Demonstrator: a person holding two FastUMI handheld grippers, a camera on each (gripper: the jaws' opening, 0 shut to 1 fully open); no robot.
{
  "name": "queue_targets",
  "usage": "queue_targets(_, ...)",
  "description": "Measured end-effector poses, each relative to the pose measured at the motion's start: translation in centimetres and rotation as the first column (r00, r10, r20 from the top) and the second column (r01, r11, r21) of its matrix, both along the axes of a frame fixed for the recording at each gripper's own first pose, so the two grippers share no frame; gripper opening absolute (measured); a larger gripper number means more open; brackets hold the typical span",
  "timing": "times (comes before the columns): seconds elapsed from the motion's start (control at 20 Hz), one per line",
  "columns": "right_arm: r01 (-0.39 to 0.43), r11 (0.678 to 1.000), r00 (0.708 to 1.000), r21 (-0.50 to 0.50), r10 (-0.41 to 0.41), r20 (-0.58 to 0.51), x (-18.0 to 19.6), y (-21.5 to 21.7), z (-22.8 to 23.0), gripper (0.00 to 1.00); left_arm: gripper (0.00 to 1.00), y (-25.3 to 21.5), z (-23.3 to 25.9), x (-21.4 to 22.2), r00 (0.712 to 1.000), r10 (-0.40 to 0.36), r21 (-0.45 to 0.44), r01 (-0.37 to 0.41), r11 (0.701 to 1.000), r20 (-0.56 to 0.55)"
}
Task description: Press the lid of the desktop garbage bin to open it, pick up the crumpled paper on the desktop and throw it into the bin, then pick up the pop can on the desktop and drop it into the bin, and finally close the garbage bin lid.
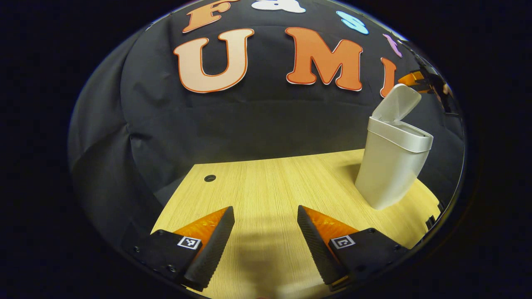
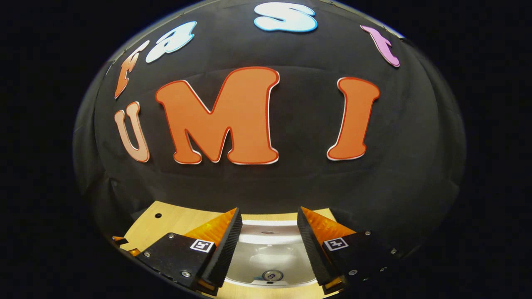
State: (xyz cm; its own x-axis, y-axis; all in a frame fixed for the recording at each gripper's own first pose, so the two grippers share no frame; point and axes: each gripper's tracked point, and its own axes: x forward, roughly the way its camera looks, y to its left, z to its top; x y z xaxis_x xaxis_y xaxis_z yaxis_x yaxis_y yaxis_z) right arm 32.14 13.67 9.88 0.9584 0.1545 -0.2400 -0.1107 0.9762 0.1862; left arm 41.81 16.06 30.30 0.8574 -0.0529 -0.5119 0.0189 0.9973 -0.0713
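Observation:
The white desktop bin (image 1: 388,170) stands on the right side of the wooden table (image 1: 266,178), its lid (image 1: 397,101) tipped up and open. My left gripper (image 1: 265,209) hangs open over bare table, left of the bin, with nothing between its fingers. The right gripper (image 1: 424,81) shows small above and behind the raised lid. In the right gripper view, my right gripper (image 2: 269,210) is open directly over the bin's white inside (image 2: 266,253). Deep inside lies the round metal top of the pop can (image 2: 272,275).
A small round hole (image 1: 210,178) sits near the table's far left corner. The black cloth wall rises close behind the table, and the bin stands near the table's right edge.

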Motion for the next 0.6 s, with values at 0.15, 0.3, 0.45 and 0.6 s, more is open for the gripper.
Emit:
queue_targets(0.15,-0.015,1.0,0.999,0.006,0.016,-0.042,-0.7,0.9,-2.1,0.81,0.98,-0.3,0.0,0.1,1.0,-0.009,0.003,0.009,1.0,0.0)
queue_targets(0.3,-0.015,1.0,0.997,0.01,0.015,-0.07,-1.0,1.2,-3.6,0.81,0.97,-0.6,-0.2,0.2,1.0,-0.017,-0.002,0.017,1.0,-0.007)
queue_targets(0.45,-0.014,1.0,0.995,0.012,0.015,-0.099,-1.8,1.4,-5.0,0.81,0.97,-0.9,-0.4,0.4,1.0,-0.025,-0.004,0.025,1.0,-0.012)
queue_targets(0.6,-0.012,1.0,0.992,0.017,0.014,-0.123,-2.2,1.6,-6.4,0.81,0.97,-1.3,-0.7,0.5,0.999,-0.035,-0.008,0.035,0.999,-0.02)
